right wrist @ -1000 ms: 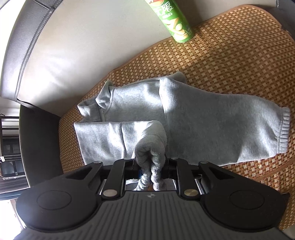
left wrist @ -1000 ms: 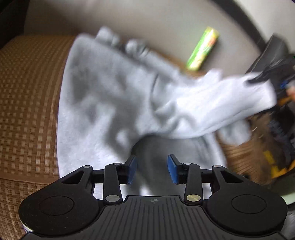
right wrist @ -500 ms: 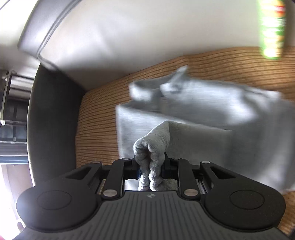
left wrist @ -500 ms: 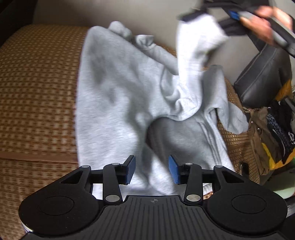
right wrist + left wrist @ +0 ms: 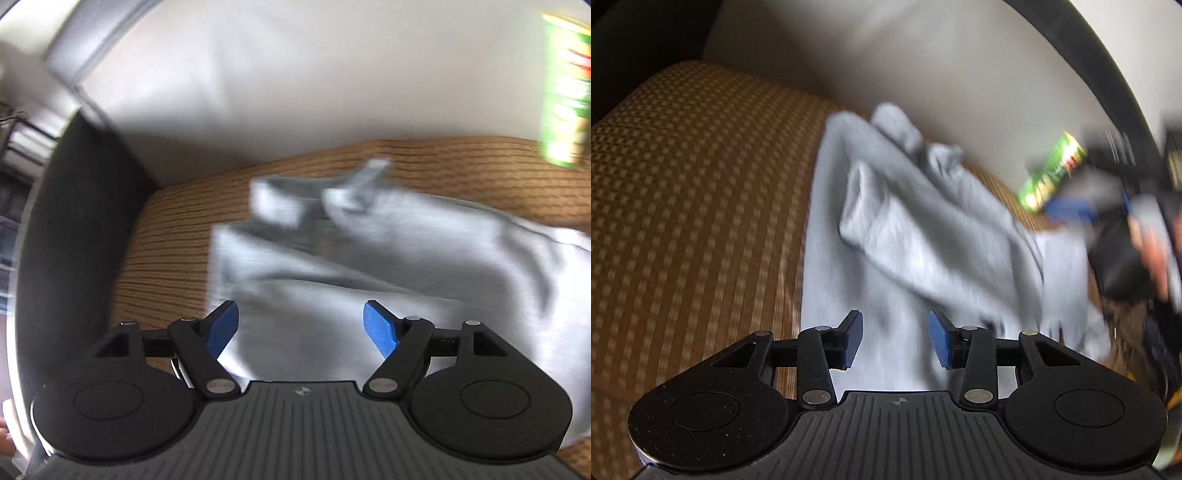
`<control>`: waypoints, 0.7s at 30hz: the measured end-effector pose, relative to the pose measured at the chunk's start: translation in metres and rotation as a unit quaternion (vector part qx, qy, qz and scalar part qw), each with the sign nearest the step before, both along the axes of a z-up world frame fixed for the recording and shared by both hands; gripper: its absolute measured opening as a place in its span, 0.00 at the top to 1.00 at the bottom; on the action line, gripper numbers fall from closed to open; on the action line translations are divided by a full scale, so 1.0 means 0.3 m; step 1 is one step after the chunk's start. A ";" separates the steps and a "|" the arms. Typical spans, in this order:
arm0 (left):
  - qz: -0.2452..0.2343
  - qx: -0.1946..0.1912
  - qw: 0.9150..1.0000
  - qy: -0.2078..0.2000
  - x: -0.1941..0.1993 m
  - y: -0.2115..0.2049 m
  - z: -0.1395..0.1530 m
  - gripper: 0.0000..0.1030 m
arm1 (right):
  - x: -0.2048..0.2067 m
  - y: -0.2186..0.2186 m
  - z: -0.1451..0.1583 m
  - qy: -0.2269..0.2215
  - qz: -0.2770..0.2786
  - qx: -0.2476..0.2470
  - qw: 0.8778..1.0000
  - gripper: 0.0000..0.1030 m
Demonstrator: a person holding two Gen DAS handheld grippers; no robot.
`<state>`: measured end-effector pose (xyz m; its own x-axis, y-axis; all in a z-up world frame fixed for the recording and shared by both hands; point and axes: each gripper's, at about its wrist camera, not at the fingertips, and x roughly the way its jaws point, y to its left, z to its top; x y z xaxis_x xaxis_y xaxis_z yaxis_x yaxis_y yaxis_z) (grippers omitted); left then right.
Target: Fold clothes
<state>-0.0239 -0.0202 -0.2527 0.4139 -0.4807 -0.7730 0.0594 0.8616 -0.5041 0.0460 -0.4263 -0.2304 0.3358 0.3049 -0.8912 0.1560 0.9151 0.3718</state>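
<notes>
A light grey sweatshirt lies on a brown woven seat mat, with one sleeve folded across its body. It also shows in the right wrist view, collar toward the backrest. My left gripper is open and empty just above the sweatshirt's near edge. My right gripper is open wide and empty above the sweatshirt. It shows blurred at the right in the left wrist view. Both views are motion-blurred.
A green snack can stands on the mat against the pale sofa backrest; it also shows in the left wrist view. A dark armrest bounds the mat on one side. Dark bags sit beyond the mat.
My right gripper has opened and let go of the grey sleeve, which now lies folded across the sweatshirt. The left gripper has stayed open and shifted slightly.
</notes>
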 end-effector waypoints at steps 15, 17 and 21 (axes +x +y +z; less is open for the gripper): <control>-0.059 0.138 0.989 0.019 0.199 -0.329 -0.149 0.51 | -0.177 -0.047 -0.352 0.037 0.030 -0.043 0.998 0.34; -0.066 0.124 0.990 -0.009 0.148 -0.324 -0.069 0.46 | -0.228 -0.104 -0.238 -0.003 0.042 -0.023 0.999 0.36; -0.108 0.104 0.986 -0.067 0.043 -0.381 0.079 0.37 | -0.443 -0.316 0.087 -0.087 0.031 -0.013 0.996 0.29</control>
<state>-0.0109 -0.1345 -0.2289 0.4245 -0.4062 -0.8092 0.3079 0.9052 -0.2929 -0.0869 -0.5212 -0.2043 0.4671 0.3077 -0.8289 0.0349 0.9304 0.3650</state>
